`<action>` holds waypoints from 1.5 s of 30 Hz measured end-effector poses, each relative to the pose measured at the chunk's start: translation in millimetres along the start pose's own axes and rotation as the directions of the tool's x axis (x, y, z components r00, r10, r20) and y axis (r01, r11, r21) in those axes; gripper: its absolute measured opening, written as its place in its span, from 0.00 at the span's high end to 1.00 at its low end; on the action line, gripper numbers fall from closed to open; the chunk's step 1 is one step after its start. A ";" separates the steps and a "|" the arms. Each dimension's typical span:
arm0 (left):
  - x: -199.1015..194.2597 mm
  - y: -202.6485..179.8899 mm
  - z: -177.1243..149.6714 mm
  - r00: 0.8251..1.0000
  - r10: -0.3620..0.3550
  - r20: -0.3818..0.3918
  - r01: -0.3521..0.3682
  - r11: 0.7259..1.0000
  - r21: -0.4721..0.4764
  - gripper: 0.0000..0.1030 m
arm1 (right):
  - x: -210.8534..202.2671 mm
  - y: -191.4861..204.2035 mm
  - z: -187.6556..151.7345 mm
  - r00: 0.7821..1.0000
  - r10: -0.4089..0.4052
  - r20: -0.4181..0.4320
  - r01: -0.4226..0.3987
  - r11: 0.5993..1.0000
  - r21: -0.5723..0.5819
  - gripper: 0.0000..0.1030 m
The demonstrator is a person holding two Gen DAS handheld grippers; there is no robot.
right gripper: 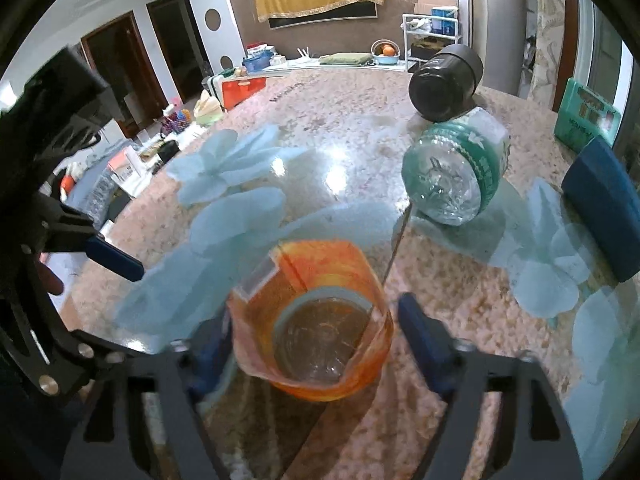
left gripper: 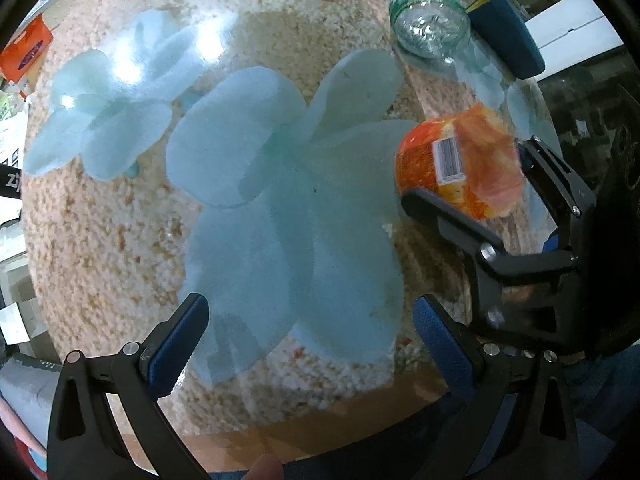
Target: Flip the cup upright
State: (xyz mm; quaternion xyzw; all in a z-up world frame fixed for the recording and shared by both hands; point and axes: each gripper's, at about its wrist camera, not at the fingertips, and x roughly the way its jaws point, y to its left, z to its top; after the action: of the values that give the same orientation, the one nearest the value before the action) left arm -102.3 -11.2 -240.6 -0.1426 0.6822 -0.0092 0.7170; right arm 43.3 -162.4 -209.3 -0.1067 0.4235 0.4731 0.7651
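An orange translucent plastic cup (right gripper: 316,320) lies on its side on the glass-topped table, its open mouth facing the right wrist camera. My right gripper (right gripper: 316,340) has its blue-padded fingers on either side of the cup near the mouth, with a small gap at the right finger (right gripper: 420,328). In the left wrist view the cup (left gripper: 452,164) shows a barcode label, with the right gripper's fingers around it. My left gripper (left gripper: 308,336) is open and empty, over the blue flower pattern, left of the cup.
A clear plastic bottle with a green label (right gripper: 456,168) lies behind the cup, a dark jar (right gripper: 444,80) beyond it. A dark blue case (right gripper: 608,208) and a green box (right gripper: 584,120) sit at the right. The table edge (left gripper: 280,436) is near.
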 end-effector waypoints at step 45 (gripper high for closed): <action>-130.5 -68.2 9.1 0.963 0.051 0.266 -0.094 0.984 0.152 0.00 | -148.8 -14.6 43.4 0.939 -0.210 -0.274 0.293 0.904 0.311 0.00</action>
State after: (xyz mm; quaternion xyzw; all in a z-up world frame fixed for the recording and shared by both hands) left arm -90.0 -47.7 -98.2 -0.0583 0.5835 -0.0197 0.8098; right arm 50.1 -239.9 -74.5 -0.0792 0.5697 0.2717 0.7716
